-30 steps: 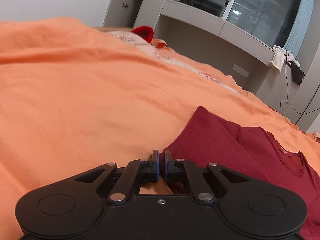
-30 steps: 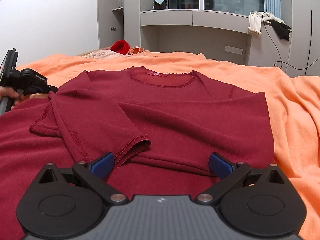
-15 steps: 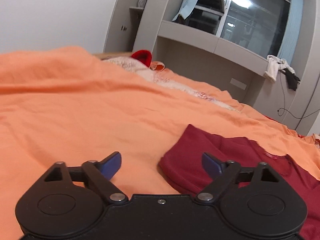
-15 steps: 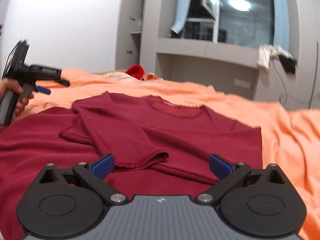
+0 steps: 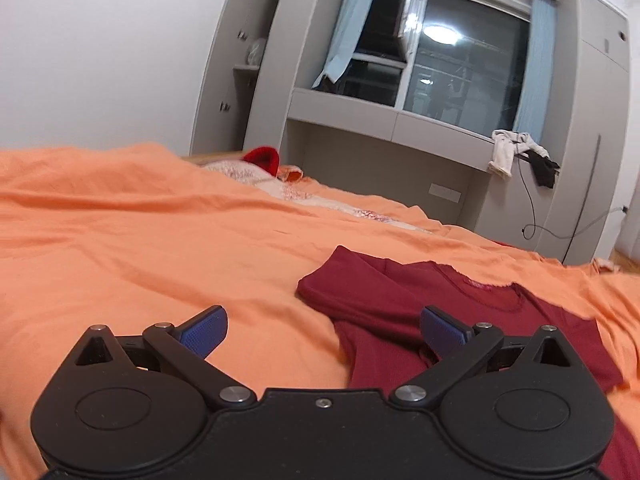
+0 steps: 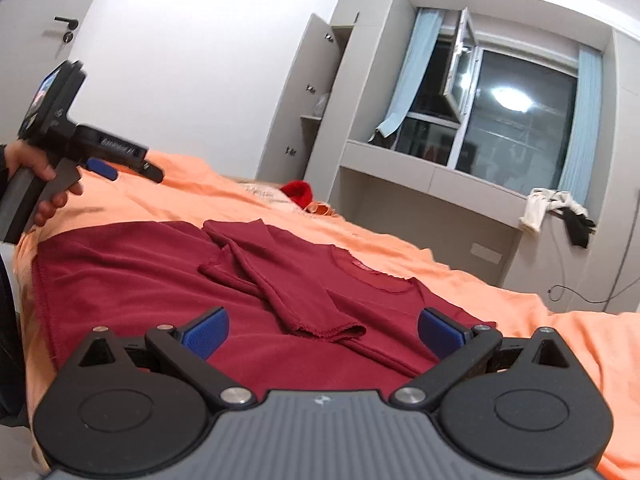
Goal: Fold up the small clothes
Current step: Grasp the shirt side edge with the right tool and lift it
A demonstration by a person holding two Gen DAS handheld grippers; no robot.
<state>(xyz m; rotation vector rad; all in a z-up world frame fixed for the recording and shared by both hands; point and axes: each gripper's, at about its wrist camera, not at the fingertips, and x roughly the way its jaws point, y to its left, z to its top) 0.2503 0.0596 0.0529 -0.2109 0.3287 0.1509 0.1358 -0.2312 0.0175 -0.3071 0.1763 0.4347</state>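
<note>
A dark red long-sleeved top (image 6: pixel 168 276) lies flat on the orange bedspread (image 6: pixel 500 300), with one sleeve (image 6: pixel 280 292) folded across its chest. In the left wrist view its shoulder and neckline (image 5: pixel 400 292) lie ahead to the right. My left gripper (image 5: pixel 323 330) is open and empty, lifted above the bedspread beside the top's left edge; it also shows at far left in the right wrist view (image 6: pixel 120 164). My right gripper (image 6: pixel 323 330) is open and empty, raised over the top's lower part.
A red item (image 5: pixel 262 159) and a pale patterned cloth (image 5: pixel 288 188) lie at the bed's far end. Grey built-in shelving (image 5: pixel 380 120) and a window stand behind. White and black clothes (image 6: pixel 556 208) hang on the ledge at right, with a cable.
My left gripper opened and let go of the top's left edge, then rose and pulled back. My right gripper lifted and tilted upward, staying open. The top lies still.
</note>
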